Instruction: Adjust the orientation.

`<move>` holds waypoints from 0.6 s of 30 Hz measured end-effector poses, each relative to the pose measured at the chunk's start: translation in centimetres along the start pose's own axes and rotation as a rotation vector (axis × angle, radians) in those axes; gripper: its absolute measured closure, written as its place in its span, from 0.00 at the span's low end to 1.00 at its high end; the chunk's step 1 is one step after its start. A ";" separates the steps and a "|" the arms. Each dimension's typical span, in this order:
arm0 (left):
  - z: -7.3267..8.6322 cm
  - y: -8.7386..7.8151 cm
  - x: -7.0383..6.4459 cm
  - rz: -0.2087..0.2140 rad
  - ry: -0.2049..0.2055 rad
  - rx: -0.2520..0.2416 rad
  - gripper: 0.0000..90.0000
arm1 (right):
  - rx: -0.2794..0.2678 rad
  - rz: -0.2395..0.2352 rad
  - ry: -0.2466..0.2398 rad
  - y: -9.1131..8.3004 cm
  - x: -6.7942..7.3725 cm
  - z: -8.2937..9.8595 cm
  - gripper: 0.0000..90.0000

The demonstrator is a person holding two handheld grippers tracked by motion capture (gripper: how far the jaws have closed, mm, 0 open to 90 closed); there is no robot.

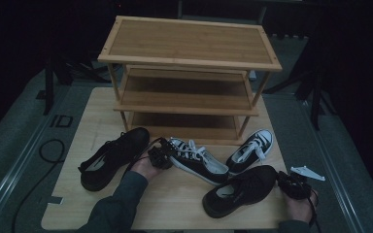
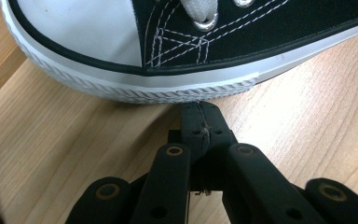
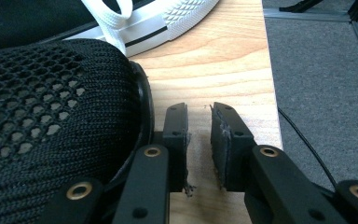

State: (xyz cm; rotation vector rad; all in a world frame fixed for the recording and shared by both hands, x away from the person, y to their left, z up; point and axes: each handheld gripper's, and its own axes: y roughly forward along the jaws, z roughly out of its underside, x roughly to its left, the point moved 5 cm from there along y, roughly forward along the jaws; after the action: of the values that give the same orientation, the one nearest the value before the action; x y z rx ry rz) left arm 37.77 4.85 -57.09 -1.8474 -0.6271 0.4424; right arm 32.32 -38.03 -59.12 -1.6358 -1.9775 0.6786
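1. The left gripper (image 2: 200,122) has its fingers (image 2: 191,126) pressed flat together with nothing between them. Their tips touch, or all but touch, the ribbed white sole of the black-and-white canvas sneaker (image 2: 168,42) straight ahead of them.
2. In the high view that left gripper (image 1: 159,156) sits at the toe end of this canvas sneaker (image 1: 196,160), which stretches away to the right of the fingers across the desk (image 1: 175,199).
3. A black shoe (image 1: 112,156) lies just to the left of the left gripper, its toe close beside it.
4. The right gripper (image 3: 199,122) has its fingers (image 3: 176,135) slightly parted, a narrow gap showing bare desk wood (image 3: 223,70) between them; they grip nothing.
5. The black mesh shoe (image 3: 51,121) lies hard against the outer side of the left-hand finger in the right gripper view; its rounded toe reaches about level with the fingertips.
6. From above, the right gripper (image 1: 291,183) is at the toe of that mesh shoe (image 1: 240,190), near the desk's right edge.
7. Beyond the right fingers, up and to the left, a second black-and-white canvas sneaker (image 3: 168,18) shows its white sole and lace; in the high view it (image 1: 251,148) lies between the mesh shoe and the rack.
8. A three-tier wooden shoe rack (image 1: 189,73) stands at the far side of the desk, well beyond both pairs of fingers.
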 end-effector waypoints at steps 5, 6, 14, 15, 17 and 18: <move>-0.2 0.0 0.0 0.005 -0.001 0.006 1.00 | 0.000 0.001 -0.001 0.0 0.0 0.0 0.84; -0.2 0.0 0.1 0.009 0.000 0.005 1.00 | 0.000 0.000 -0.001 0.0 0.0 0.0 0.84; -0.4 -1.0 -0.5 0.018 0.022 -0.015 1.00 | 0.000 0.000 0.000 0.0 0.0 0.0 0.84; -0.5 -1.2 -0.6 0.015 0.026 -0.018 0.99 | 0.000 0.000 -0.001 0.0 0.0 0.0 0.84; -0.6 -1.6 -0.8 0.013 0.026 -0.032 0.99 | 0.000 -0.001 -0.001 0.0 0.0 0.0 0.84; -0.6 -1.9 -0.9 0.010 0.036 -0.029 0.99 | 0.000 -0.001 -0.001 0.0 0.0 0.0 0.84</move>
State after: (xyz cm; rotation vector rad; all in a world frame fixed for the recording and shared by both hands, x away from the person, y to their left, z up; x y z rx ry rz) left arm 37.02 4.39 -55.11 -1.8831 -0.6032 0.4081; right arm 32.31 -38.04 -59.12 -1.6352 -1.9785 0.6795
